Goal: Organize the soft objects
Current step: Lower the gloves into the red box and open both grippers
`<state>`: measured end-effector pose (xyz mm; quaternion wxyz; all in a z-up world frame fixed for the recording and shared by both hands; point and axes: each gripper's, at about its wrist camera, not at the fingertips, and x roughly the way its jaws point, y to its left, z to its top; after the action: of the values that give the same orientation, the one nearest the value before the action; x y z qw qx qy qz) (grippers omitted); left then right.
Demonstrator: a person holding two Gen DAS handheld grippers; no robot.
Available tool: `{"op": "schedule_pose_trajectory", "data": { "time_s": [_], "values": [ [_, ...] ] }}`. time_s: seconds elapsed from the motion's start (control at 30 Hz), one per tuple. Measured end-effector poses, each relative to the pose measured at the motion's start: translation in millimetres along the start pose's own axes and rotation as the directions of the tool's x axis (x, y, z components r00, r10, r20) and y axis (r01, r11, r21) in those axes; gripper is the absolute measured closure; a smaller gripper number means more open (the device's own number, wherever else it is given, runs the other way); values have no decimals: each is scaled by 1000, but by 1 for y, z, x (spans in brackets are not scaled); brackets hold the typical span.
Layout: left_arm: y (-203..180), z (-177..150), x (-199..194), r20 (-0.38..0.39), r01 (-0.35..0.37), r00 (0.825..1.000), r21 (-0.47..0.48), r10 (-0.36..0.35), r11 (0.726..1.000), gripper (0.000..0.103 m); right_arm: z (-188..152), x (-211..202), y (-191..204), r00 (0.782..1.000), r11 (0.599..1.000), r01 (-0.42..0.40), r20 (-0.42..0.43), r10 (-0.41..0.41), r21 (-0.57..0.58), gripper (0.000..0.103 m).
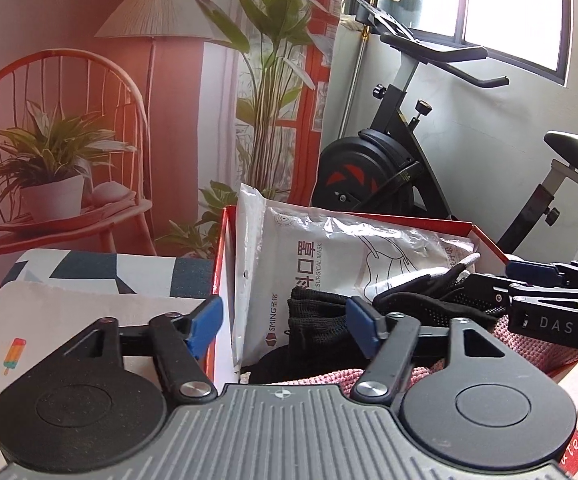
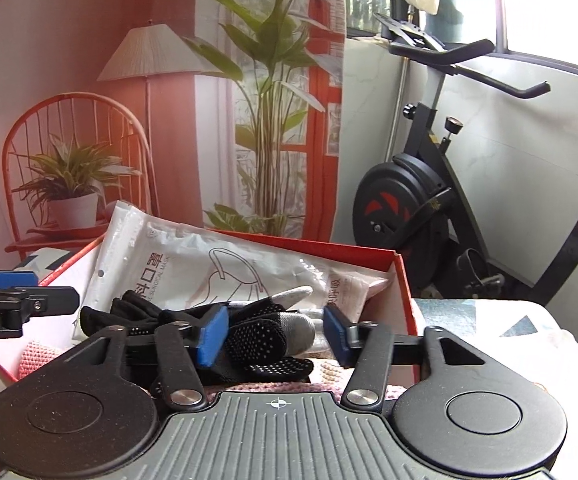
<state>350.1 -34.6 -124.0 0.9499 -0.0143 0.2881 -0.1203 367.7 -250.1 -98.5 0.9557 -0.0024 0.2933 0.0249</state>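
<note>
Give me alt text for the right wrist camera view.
The open right gripper hovers over a red box holding black dotted gloves, a surgical mask packet and a pink knit cloth. The left gripper enters from the left; an exercise bike stands behind.

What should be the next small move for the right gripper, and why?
Probably lower the right gripper a little and close on the black dotted glove: its jaws are open, the glove lies loosely between them, atop the pink knitted cloth in the red box.

A black exercise bike point(image 2: 429, 208) stands under a bright window point(image 1: 513, 12), beside a plant-printed backdrop point(image 2: 89, 80).
</note>
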Motion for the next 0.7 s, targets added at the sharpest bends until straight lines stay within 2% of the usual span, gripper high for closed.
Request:
{"op": "schedule_pose_trajectory", "data": {
  "time_s": [0.07,0.1,0.2,0.43,0.57,0.7],
  "values": [
    [2,2,-8,12,-11,1000,-5,11,1000,7,0,-8,-5,1000,1000,-3,10,2,18,28],
    [3,4,-13,21,-16,1000,-6,16,1000,4,1,-12,-7,1000,1000,-2,14,2,26,19],
    [5,8,-26,32,-22,999,-15,22,1000,0,2,-28,-11,999,999,7,40,-9,49,2],
    [-3,13,-57,47,-68,997,19,67,998,0,8,-63,-12,998,998,16,57,-19,58,0],
    [-11,12,-79,67,-112,992,57,108,992,0,11,-88,-12,996,996,-14,90,6,86,0],
    [-18,11,-103,86,-137,988,68,131,988,0,12,-114,-8,993,996,-5,114,-5,87,0]
  ]
}}
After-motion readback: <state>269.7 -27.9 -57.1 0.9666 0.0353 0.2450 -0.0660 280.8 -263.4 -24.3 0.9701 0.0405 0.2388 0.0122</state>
